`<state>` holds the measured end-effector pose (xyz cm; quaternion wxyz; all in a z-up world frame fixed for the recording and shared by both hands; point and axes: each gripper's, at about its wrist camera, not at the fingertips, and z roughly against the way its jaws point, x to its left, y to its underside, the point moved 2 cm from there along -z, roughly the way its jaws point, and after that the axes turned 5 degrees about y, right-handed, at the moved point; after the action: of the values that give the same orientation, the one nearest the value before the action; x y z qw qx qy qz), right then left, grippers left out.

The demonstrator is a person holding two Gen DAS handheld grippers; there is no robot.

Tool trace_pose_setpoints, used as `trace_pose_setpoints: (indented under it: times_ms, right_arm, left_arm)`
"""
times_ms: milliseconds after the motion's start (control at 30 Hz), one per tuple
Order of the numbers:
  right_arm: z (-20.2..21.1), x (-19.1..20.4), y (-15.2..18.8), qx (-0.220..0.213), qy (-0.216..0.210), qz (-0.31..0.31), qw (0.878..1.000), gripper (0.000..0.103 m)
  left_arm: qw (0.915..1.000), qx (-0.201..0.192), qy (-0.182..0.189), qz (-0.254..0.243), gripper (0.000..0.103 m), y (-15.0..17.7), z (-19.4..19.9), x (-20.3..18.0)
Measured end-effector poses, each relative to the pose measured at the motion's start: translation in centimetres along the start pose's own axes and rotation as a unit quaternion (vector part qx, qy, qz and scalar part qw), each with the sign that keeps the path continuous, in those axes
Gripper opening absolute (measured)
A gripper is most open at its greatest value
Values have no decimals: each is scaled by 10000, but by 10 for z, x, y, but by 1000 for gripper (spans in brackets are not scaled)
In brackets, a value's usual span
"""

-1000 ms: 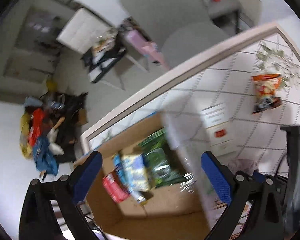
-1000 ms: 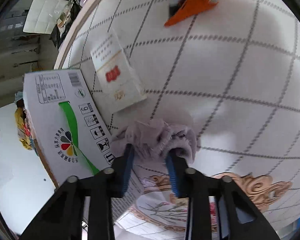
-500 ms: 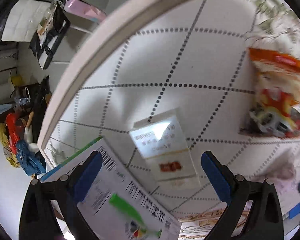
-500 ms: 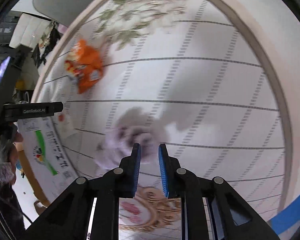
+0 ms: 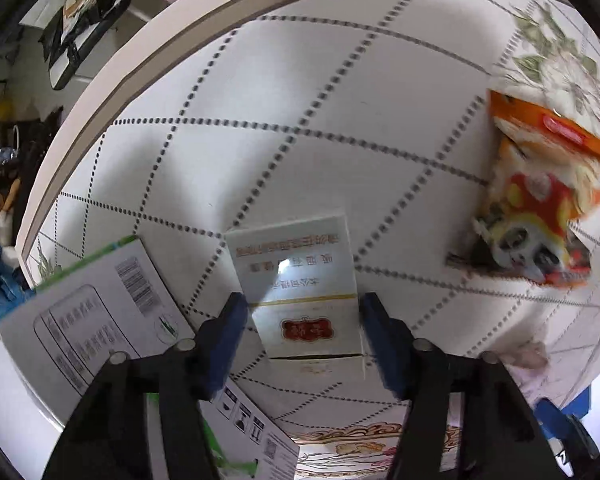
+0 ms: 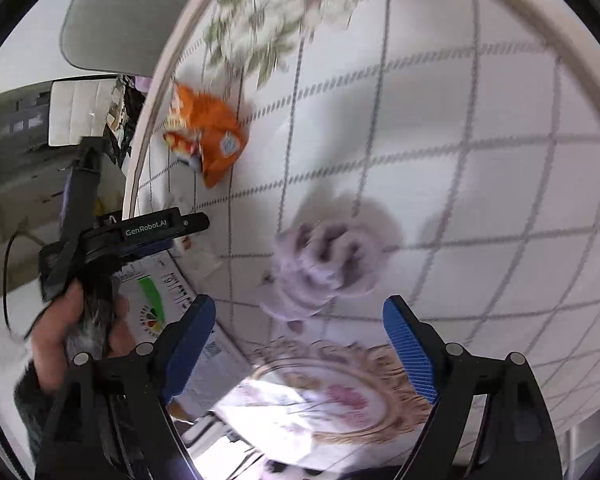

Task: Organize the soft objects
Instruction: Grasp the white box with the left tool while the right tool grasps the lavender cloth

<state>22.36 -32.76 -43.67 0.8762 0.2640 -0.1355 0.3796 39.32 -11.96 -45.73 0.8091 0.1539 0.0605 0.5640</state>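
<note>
Cloth (image 6: 326,266), a crumpled lilac bundle, lies on the table (image 6: 480,128) at 12 o'clock from the right claw (image 6: 305,346), whose fingers are spread and empty. The left claw (image 5: 302,340) is released too, straddling a white packet (image 5: 298,288) without touching it. An orange snack bag (image 5: 540,208) lies at 2 o'clock, a cardboard box (image 5: 96,320) at 9 o'clock.

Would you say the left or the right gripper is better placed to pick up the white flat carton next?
Left. The open left gripper already straddles the white flat carton, one blue finger on each side. The open right gripper faces the fluffy lilac cloth instead.
</note>
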Motion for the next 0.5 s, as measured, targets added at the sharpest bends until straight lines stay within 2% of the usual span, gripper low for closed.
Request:
trace_pose_setpoints:
  times_ms: [67, 167, 200, 233, 300, 367, 400, 500]
  right_arm:
    - [-22, 6, 0, 118, -26, -226, 9997, 88]
    - [-45, 21, -3, 59, 254, -243, 9994, 84]
    - [-49, 26, -3, 39, 448, -152, 9989, 74]
    - [-55, 33, -3, 41, 720, -52, 9974, 57]
    - [-58, 39, -3, 15, 889, 77, 9960, 52]
    - [-54, 45, 0, -108, 1258, 368, 9913, 47]
    - [-50, 46, 0, -178, 1433, 509, 9882, 38]
    - [-41, 41, -1, -247, 1904, 890, 9774, 38]
  left_arm:
    - [9996, -108, -222, -155, 56, 9, -3, -5]
    - [9994, -159, -256, -187, 56, 22, -8, -9]
    - [9994, -174, -245, -187, 56, 26, -9, -9]
    - [9994, -182, -242, -175, 56, 29, -11, -10]
    - [9995, -171, -225, -151, 56, 35, -14, -9]
    - [9996, -137, -193, -143, 56, 37, -13, -10]
    - [9997, -118, -159, -148, 56, 40, -16, -11]
    - [9992, -195, -267, -221, 56, 53, -19, -19]
